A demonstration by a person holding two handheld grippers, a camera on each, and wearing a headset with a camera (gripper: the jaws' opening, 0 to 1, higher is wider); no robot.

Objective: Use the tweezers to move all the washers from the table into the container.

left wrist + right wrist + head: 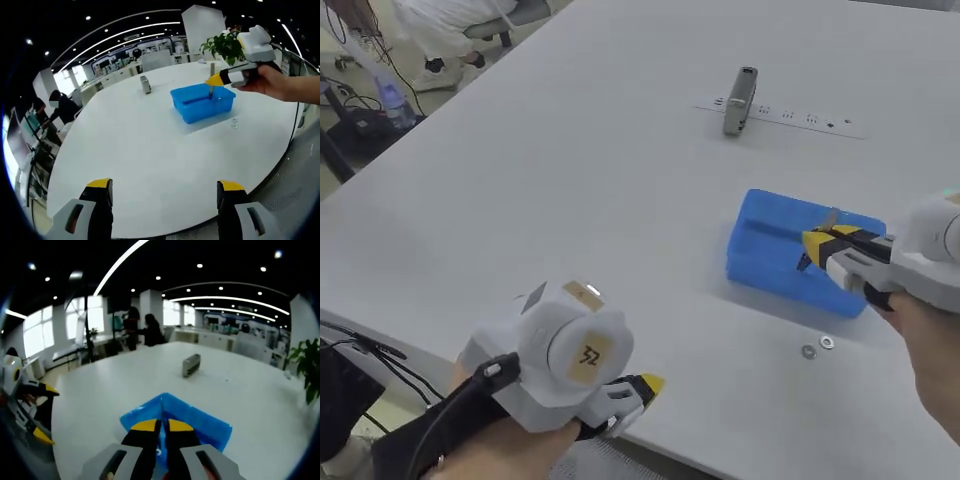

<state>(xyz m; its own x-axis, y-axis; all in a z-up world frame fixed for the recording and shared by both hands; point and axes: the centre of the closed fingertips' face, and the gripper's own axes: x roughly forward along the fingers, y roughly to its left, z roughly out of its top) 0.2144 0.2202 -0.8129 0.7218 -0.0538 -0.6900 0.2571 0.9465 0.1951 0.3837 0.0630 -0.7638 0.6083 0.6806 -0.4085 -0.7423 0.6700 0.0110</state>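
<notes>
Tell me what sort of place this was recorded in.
Most likely an open-plan office or lab floor. A large white table serves as the workbench, people work at desks beyond it, long strip lights run across a dark ceiling, and a potted plant stands nearby.

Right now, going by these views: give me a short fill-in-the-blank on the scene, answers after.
The right gripper holds the tweezers over the ____ container.
____ washers lie on the table outside it.
The left gripper is ____ and holds nothing.
Answers: blue; two; open.
</notes>
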